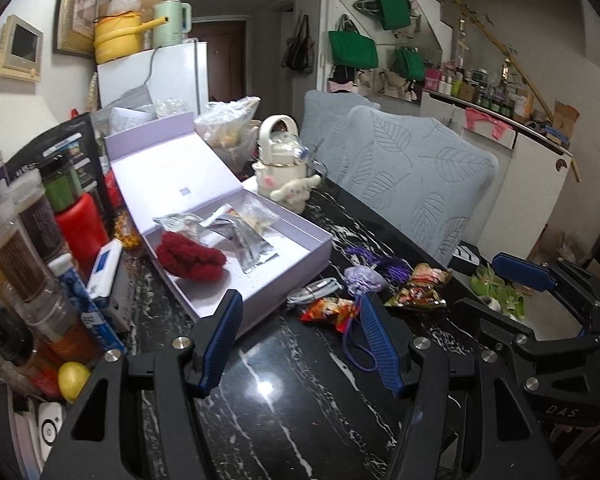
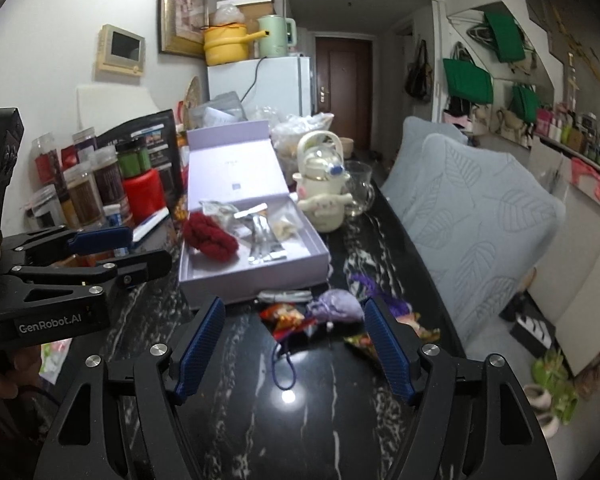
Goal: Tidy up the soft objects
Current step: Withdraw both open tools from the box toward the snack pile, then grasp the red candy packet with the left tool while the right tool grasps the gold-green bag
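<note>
Black marble bench (image 2: 300, 432) is crowded: the lilac pouch (image 2: 334, 307) lies just short of the open box (image 2: 256, 276), among snack packets (image 2: 286, 318) and a cable (image 2: 286, 295). Both the right gripper (image 2: 296, 350) and left gripper (image 1: 300, 336) stand with jaws apart and empty — closing here could snag the pouch's cord (image 2: 282, 372) or pinch a packet.

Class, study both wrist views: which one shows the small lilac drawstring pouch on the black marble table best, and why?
The right wrist view: the small lilac drawstring pouch lies whole and unobstructed between the open right gripper's fingers. In the left wrist view the pouch is smaller and its lower edge is partly hidden behind one blue fingertip of the left gripper.
</note>
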`<state>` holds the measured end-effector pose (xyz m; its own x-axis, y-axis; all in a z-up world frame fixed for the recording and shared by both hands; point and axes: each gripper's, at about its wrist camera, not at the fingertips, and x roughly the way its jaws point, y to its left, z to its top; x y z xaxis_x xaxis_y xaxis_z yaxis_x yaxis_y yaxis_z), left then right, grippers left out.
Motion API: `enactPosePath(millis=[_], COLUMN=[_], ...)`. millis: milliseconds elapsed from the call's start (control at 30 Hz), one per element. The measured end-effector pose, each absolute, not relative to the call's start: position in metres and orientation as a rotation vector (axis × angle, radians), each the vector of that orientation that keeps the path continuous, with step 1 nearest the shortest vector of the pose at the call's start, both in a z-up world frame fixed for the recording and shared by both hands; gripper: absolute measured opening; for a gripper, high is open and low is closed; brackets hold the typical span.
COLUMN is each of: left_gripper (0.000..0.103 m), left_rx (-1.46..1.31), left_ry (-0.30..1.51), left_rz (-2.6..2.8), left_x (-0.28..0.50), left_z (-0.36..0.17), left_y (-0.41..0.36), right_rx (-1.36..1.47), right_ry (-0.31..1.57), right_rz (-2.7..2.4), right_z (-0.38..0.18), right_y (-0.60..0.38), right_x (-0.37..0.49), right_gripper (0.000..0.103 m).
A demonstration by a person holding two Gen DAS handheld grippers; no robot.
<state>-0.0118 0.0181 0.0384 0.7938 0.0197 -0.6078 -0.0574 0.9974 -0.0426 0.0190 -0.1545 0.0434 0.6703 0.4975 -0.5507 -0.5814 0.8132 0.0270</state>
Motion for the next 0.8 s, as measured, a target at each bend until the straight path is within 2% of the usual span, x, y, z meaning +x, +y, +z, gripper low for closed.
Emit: enactPosePath(millis=[800], left_gripper=[0.060], left_rx=[-0.136], left_ry=[0.764], left_rz=[-0.026], left_x=[0.043], left_z=[-0.036], left_y=[0.009], right_rx=[-0.101], right_ry=[0.718], right_rz=[0.525], right_z=[-0.027], right_y=[-0.192], right_x=[0.063], right_gripper=[0.073])
